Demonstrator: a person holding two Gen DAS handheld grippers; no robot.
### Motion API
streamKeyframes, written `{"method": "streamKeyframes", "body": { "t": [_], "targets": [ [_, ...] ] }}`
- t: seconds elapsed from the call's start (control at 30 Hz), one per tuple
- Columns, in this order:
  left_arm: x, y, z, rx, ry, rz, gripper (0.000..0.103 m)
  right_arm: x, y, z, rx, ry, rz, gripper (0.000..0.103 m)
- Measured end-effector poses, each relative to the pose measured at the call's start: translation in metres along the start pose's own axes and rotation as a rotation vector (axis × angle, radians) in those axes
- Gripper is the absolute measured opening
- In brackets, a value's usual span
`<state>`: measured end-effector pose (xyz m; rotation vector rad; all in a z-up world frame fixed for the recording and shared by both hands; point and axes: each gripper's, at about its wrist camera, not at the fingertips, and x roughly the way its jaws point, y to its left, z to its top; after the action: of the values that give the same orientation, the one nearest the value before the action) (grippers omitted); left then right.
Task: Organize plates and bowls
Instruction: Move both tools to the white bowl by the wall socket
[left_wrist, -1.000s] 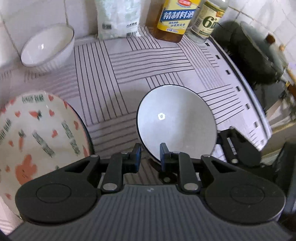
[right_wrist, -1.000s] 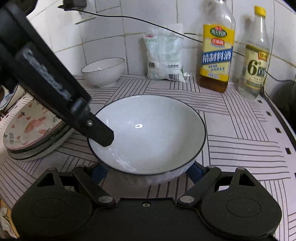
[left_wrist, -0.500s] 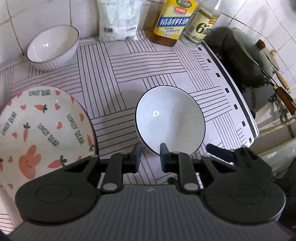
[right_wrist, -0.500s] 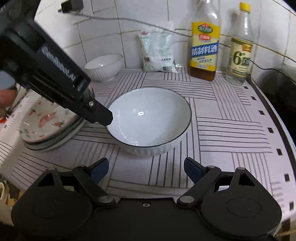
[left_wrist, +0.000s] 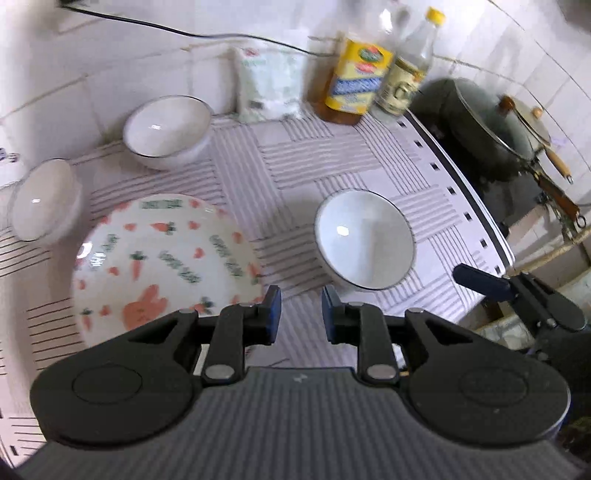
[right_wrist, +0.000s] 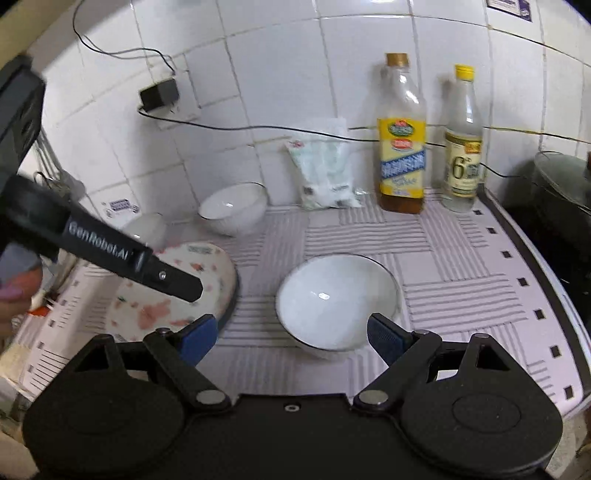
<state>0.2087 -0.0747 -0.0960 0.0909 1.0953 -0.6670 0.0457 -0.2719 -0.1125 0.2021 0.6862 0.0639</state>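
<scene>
- Hovering above the counter, we see the left gripper (left_wrist: 301, 314) with its blue pads a narrow gap apart, nothing between them.
- Right gripper (right_wrist: 291, 334): jaws spread wide, empty, held low at the front edge of the striped mat (right_wrist: 461, 266).
- Left gripper looks down steeply; in the right wrist view its black body reaches in from the left, above the plates.
- White bowl (right_wrist: 338, 301) with a thin dark rim sits upright on the mat, just ahead of the right gripper's open fingers and framed between them, no contact that we can see.
- Same bowl (left_wrist: 364, 243) lies ahead and right of the left pads, apart from them.
- Carrot-and-rabbit plate (left_wrist: 162, 258) sits left of the bowl, near it but not touching; it tops a stack (right_wrist: 231, 295) with a dark rim showing below.
- Second white bowl (left_wrist: 168, 129) stands at the back left by the tiled wall; third small white bowl (left_wrist: 42, 201) is further left, blurred.
- Along the back wall: white bag (right_wrist: 325, 166), yellow-label bottle (right_wrist: 400, 147), clear bottle (right_wrist: 463, 147) with a yellow cap.
- Dark lidded wok (left_wrist: 495, 125) off the mat to the right.
- Black cable (right_wrist: 258, 127) runs along the wall from a plugged adapter (right_wrist: 159, 94).
- Between either gripper and the front bowl we see only bare mat.
</scene>
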Motion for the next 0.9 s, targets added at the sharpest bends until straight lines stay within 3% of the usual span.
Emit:
{"method": "streamKeyframes", "body": {
  "t": [0.23, 0.43, 0.67, 0.9],
  "targets": [
    [-0.024, 0.051, 0.005, -0.073, -0.09, 0.045, 0.028, 0.015, 0.023, 0.028, 0.04, 0.003, 0.088, 0.086],
    [-0.033, 0.092, 0.017, -0.124, -0.235, 0.107, 0.028, 0.05, 0.033, 0.06, 0.154, 0.001, 0.172, 0.083],
    [0.001, 0.14, 0.045, -0.242, -0.295, 0.091, 0.03, 0.126, 0.036, 0.088, 0.292, 0.032, 0.239, 0.078],
    [0.052, 0.164, 0.071, -0.311, -0.279, 0.096, 0.036, 0.2, 0.031, 0.11, 0.355, 0.088, 0.168, 0.073]
  ]
}}
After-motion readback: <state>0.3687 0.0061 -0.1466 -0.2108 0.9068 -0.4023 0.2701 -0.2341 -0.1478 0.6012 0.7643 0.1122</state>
